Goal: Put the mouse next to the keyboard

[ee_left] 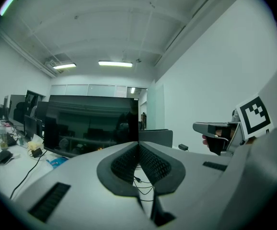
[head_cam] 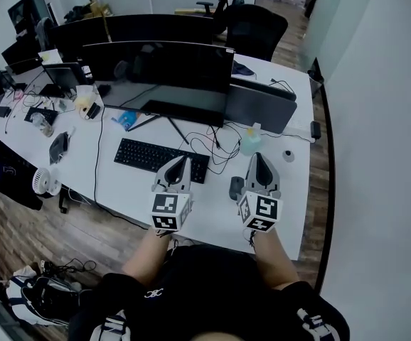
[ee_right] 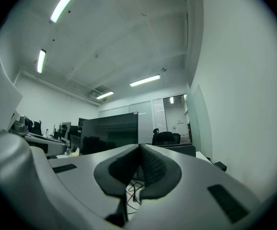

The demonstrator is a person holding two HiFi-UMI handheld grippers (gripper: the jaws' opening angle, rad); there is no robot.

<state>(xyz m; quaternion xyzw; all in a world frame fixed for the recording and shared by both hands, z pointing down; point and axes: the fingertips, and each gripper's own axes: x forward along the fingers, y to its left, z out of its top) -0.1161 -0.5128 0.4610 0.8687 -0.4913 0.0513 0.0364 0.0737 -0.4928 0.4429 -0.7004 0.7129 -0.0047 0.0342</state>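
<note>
Left gripper: jaws closed pad to pad, nothing between them; held above the right end of the keyboard. Right gripper: jaws likewise closed, pads meeting, empty; held over the white desk, just right of the mouse. Mouse: dark, flat on the desk, near the keyboard's right end with a strip of bare desk between, not gripped. Loose black cables behind keyboard and mouse. Clear bottle just beyond the right gripper's tip. Dark monitor behind the keyboard.
</note>
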